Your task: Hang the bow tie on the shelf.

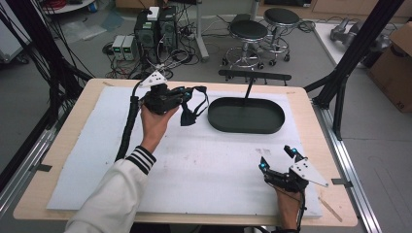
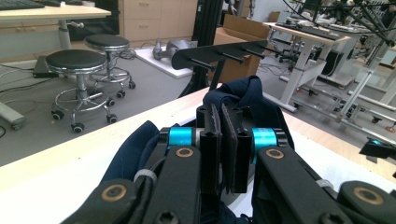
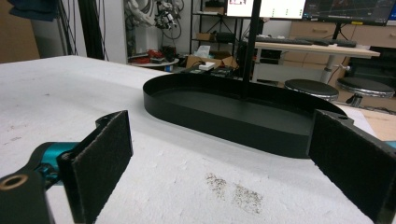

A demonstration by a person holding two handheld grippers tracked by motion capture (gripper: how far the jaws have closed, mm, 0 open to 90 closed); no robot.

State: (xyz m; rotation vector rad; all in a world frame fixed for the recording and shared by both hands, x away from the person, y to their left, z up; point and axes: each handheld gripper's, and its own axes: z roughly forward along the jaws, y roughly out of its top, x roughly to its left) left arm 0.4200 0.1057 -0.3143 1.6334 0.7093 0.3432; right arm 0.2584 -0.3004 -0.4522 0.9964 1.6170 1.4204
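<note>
While held above the far left part of the white foam mat, left gripper pinching a dark blue fabric strap; jaws pressed together on it, as seen close up in the left gripper view, with cloth bulging out above and on both sides of the pads. Strap hanging in loops off the jaw tips, just left of the black oval tray, near its rim but apart from it. Tray sitting toward the far edge of the mat, with a thin black post rising from its back to a peg rack over the table's far edge; same rack standing just beyond the strap in the left gripper view.

Right gripper low at the near right of the mat, jaws spread wide, nothing between them. Tray wall straight ahead of it, bare mat in between. Wide open stretch of mat across the middle and near left. Wooden table margin narrow along the right side, beside the metal frame rail.
</note>
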